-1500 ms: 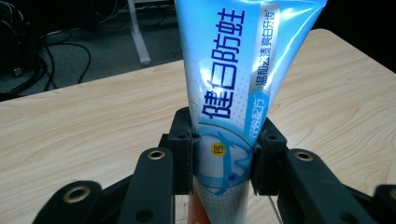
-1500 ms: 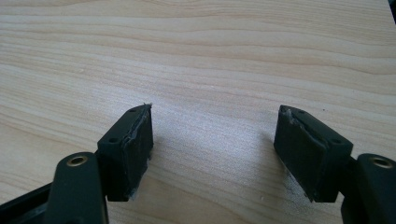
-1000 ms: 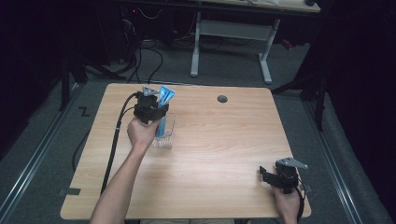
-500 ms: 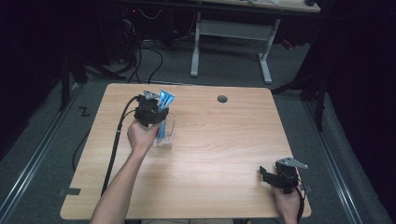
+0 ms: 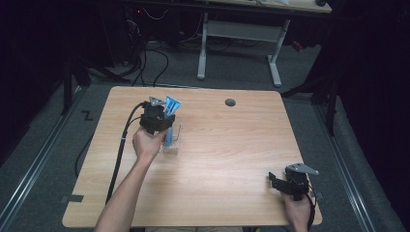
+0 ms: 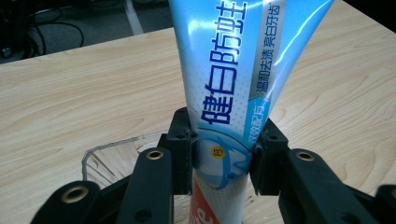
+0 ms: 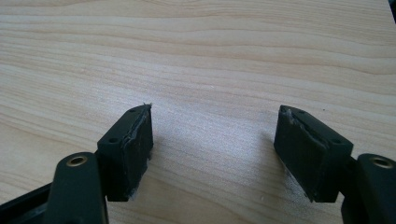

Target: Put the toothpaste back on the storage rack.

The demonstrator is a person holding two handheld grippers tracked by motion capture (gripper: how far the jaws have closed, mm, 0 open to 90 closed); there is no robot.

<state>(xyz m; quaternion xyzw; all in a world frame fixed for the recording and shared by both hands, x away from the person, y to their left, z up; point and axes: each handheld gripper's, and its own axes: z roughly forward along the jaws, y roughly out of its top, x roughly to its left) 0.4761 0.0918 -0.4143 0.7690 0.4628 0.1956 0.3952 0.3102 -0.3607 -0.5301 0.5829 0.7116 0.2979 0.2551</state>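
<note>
A light-blue toothpaste tube [image 6: 224,79] with dark blue print stands upright between the jaws of my left gripper [image 6: 223,158], which is shut on it. Its lower end reaches down into a clear plastic cup [image 6: 109,156]. In the high view the left gripper [image 5: 162,126] holds the toothpaste tube [image 5: 170,107] over the clear cup [image 5: 172,141] at the table's left middle. My right gripper [image 7: 215,149] rests open just above bare wood, nothing between its pads. In the high view the right gripper [image 5: 276,182] sits near the front right corner.
The wooden table [image 5: 227,159] has a round dark cable hole [image 5: 230,102] near its far edge. A black cable [image 5: 123,145] trails from the left gripper off the table's left side. A white-legged desk [image 5: 237,43] stands beyond the table.
The left gripper and the tube have shifted only slightly over the cup. The right gripper has not moved.
</note>
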